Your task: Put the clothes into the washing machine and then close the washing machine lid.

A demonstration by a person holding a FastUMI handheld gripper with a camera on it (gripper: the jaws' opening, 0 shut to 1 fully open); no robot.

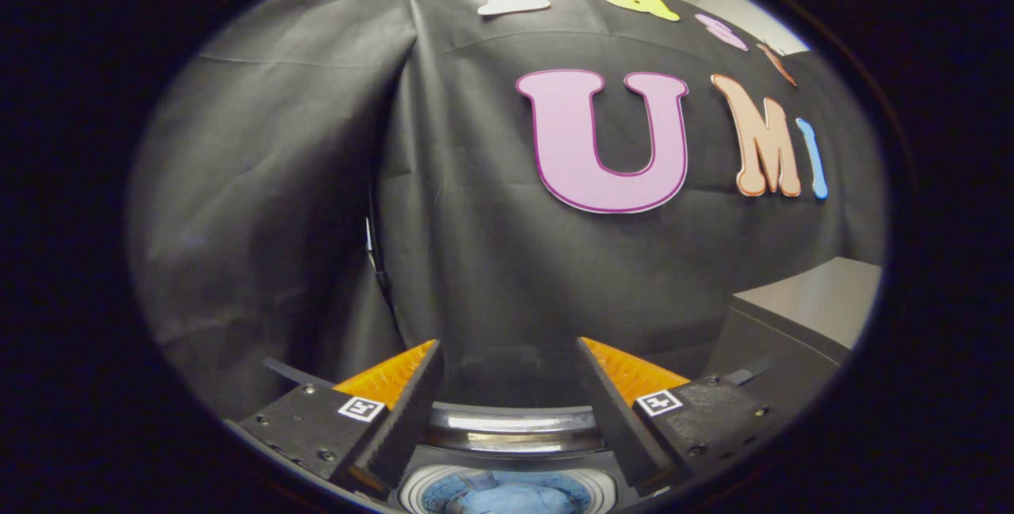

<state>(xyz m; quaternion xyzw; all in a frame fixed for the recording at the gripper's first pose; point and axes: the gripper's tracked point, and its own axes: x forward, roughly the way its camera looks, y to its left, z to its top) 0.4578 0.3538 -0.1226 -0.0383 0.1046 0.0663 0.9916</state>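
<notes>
The gripper [507, 355] has two black fingers with orange backs, and each one wears a small black-and-white square tag. The fingers are spread wide apart and nothing is held between them. The left finger [396, 411] and the right finger [626, 411] both lean outward, with a big gap in the middle.

Down low, between the bottoms of the two fingers, sits the small toy-like washing machine with a round white drum opening [507, 490]. The opening faces up and is uncovered. Inside the drum lies the soft blue cloth, the crumpled clothes [507, 498]. The clothes rest down in the drum and the fingers do not touch them; they are near the camera, underneath the gripper.

Just behind the drum opening is the shiny curved clear lid with a silver rim [513, 428]. It stands up at the back of the machine, between the two fingers, so the machine is still open. The finger tips reach past it and are above it, apart from it.

Off beyond the right finger there is a grey boxy block with a pale flat top [808, 304]. It stands well apart from the machine.

Farthest away hangs the black cloth wall of the booth [277, 181]. It has soft folds in it and a seam running down near the middle.
</notes>
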